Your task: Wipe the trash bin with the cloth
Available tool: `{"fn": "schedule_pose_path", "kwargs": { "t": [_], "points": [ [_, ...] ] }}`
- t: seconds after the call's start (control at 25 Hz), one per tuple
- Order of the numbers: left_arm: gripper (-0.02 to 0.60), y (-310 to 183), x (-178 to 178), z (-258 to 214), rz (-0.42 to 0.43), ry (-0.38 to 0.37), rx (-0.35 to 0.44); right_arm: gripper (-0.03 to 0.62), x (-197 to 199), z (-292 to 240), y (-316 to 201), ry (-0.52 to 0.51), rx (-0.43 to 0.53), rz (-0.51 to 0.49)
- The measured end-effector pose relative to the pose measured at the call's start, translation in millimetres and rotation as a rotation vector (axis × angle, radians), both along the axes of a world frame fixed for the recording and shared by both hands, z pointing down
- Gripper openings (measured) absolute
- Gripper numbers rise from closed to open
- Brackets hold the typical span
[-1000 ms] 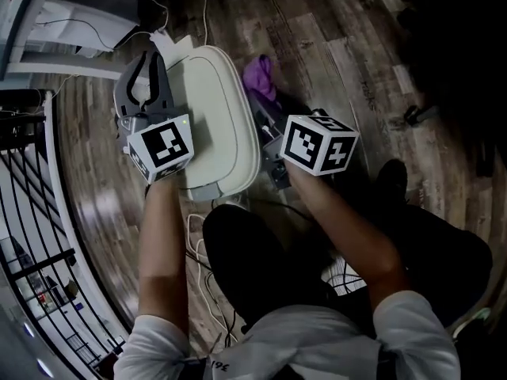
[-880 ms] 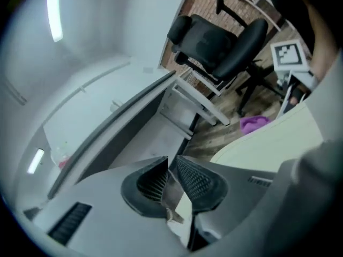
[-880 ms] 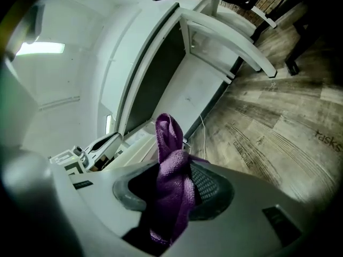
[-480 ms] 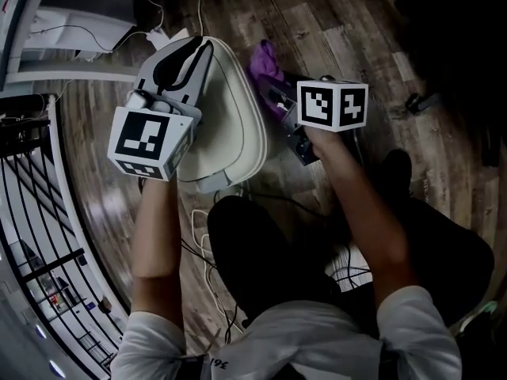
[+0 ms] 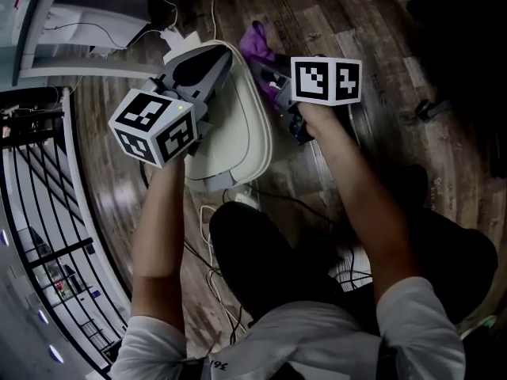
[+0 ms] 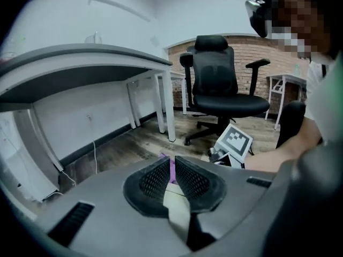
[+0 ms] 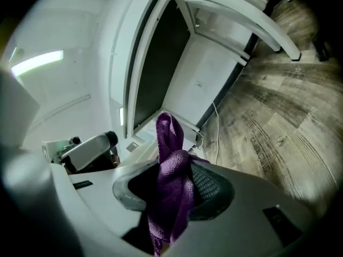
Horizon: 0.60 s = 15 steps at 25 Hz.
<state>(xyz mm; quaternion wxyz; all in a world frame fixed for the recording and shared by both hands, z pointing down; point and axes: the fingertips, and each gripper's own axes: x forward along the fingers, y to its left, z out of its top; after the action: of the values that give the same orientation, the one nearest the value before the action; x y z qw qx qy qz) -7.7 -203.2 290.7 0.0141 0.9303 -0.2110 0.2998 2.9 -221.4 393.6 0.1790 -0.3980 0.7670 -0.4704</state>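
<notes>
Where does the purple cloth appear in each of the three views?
Head view: purple cloth at top centre, at the tip of the right claw, beside the trash bin.
Left gripper view: a thin purple sliver, low centre.
Right gripper view: lower centre, clamped in the right claw.
Shared landmark: the wooden floor.

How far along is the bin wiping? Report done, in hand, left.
Done: the purple cloth is clamped in the right gripper. In hand: it hangs beside the white trash bin, while the left gripper, its jaws just closed to a narrow gap with nothing between them, hovers over its top. Left: the wiping itself; no view shows cloth pressed on the bin.
</notes>
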Motion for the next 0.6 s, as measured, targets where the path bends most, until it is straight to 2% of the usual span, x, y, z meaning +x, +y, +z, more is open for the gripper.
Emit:
{"fn": "schedule_pose_path", "kwargs": {
  "t": [0.12,0.28,0.6],
  "points": [
    [0.032,0,3,3,0.005,-0.059,0.025,0.147,-3,9,1,-0.027,0.006,-0.012],
    [0.032,3,6,14,0.026,-0.150,0.044,0.147,-4,48,7,-0.067,-0.068,0.009],
    [0.032,15,7,35,0.134,-0.375,0.123,0.147,-8,123,22,-0.022,-0.210,-0.006]
  ]
}}
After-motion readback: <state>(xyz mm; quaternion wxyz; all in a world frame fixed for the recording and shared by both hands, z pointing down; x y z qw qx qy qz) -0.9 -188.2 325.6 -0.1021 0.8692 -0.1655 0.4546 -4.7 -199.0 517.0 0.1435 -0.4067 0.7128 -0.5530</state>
